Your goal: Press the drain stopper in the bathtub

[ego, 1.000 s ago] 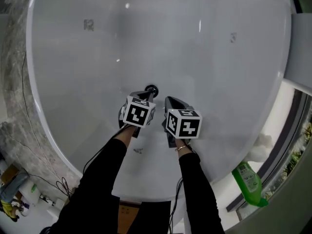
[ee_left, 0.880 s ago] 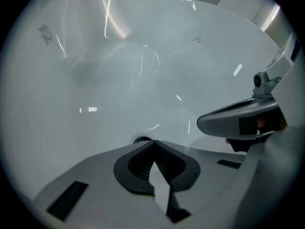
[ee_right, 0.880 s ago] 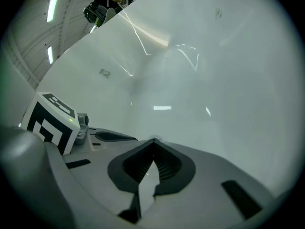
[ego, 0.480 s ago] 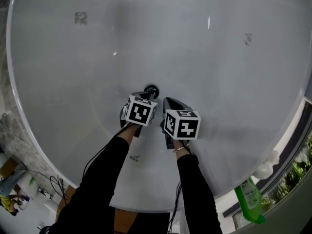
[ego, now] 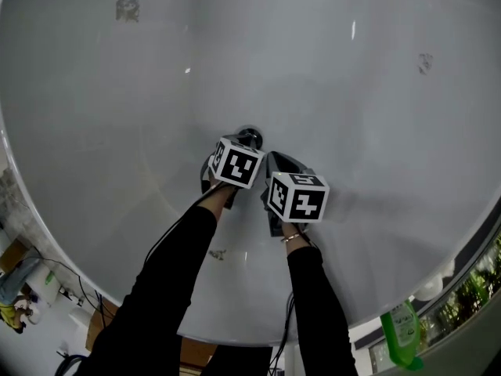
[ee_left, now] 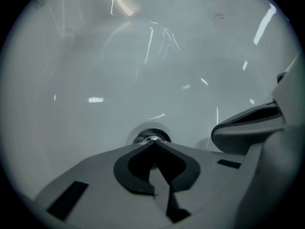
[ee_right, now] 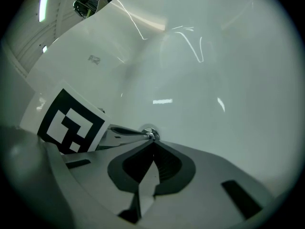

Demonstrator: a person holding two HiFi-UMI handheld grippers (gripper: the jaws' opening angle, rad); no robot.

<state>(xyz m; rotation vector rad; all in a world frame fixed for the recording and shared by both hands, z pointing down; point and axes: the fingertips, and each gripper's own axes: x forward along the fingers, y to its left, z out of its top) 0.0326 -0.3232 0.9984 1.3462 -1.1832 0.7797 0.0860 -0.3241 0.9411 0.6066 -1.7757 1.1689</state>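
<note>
The chrome drain stopper (ego: pixel 251 137) sits in the floor of the white bathtub (ego: pixel 352 131). My left gripper (ego: pixel 246 142) is shut with nothing in it, and its tips lie on the stopper's near edge. In the left gripper view the stopper (ee_left: pixel 150 138) shows just past the closed tips of the left gripper (ee_left: pixel 153 142). My right gripper (ego: pixel 271 160) is also shut and empty, just right of the left one and a little short of the drain. The right gripper view shows the left gripper (ee_right: pixel 125 131) reaching to the stopper (ee_right: pixel 151 134).
A green bottle (ego: pixel 402 332) stands on the tub rim at the lower right. Small grey marks (ego: pixel 127 9) show on the far tub wall. A chrome tap fitting (ee_right: pixel 89 3) sits on the far rim. Cables and clutter (ego: pixel 23 288) lie on the floor at the left.
My left gripper has moved forward until its tips reach the stopper. The right gripper has stayed close beside it. The head view has shifted over the tub.
</note>
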